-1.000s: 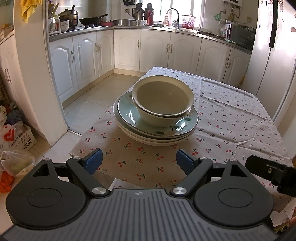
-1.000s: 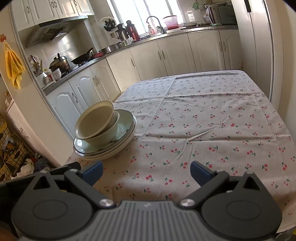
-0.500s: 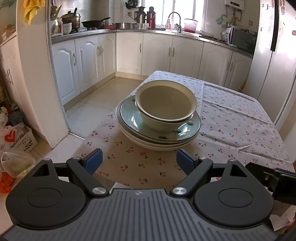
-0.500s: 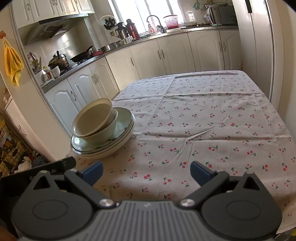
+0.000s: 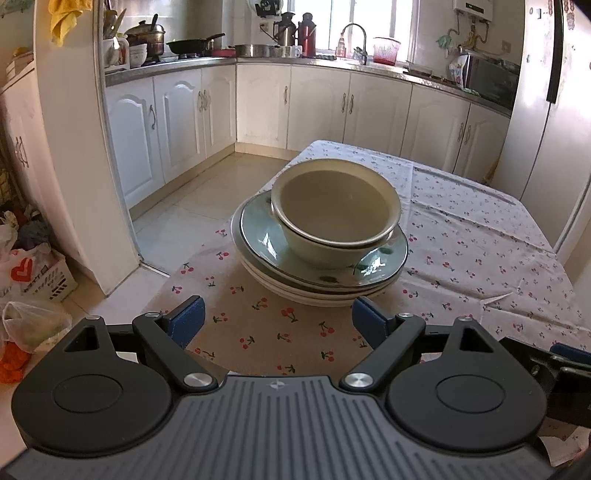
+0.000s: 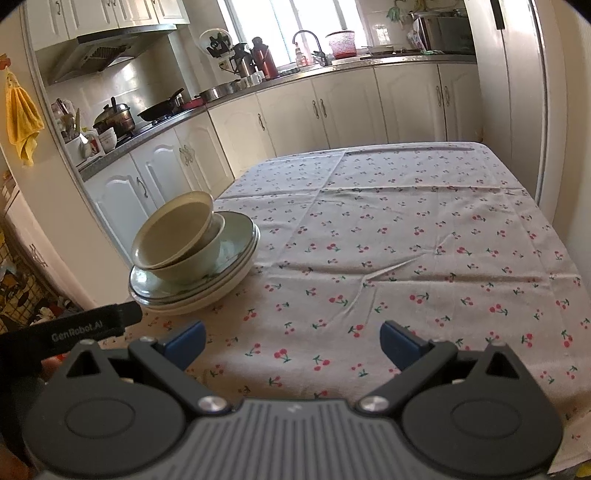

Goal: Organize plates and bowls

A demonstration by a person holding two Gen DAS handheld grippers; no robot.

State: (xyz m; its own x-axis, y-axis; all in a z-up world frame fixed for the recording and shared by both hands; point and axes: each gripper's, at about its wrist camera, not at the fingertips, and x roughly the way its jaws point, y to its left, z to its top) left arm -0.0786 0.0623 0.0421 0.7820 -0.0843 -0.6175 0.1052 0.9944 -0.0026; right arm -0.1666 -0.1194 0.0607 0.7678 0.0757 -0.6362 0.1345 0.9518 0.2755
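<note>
2 bowls (image 5: 334, 218) sit nested, the upper tilted, on the stacked plates (image 5: 317, 280) near the tablecloth (image 6: 388, 240) corner. Your left gripper (image 5: 277, 319) and right gripper (image 6: 291, 341) are spread wide, empty. Approach the upper bowl's rim slowly and lift it straight.

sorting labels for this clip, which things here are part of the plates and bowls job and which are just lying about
Part of the job:
- nested bowls
- green plate
- white plates under it
- left tool, open
- right tool, open

Just lying about:
- frying pan
- red thermos
- yellow towel
- pink basket
</note>
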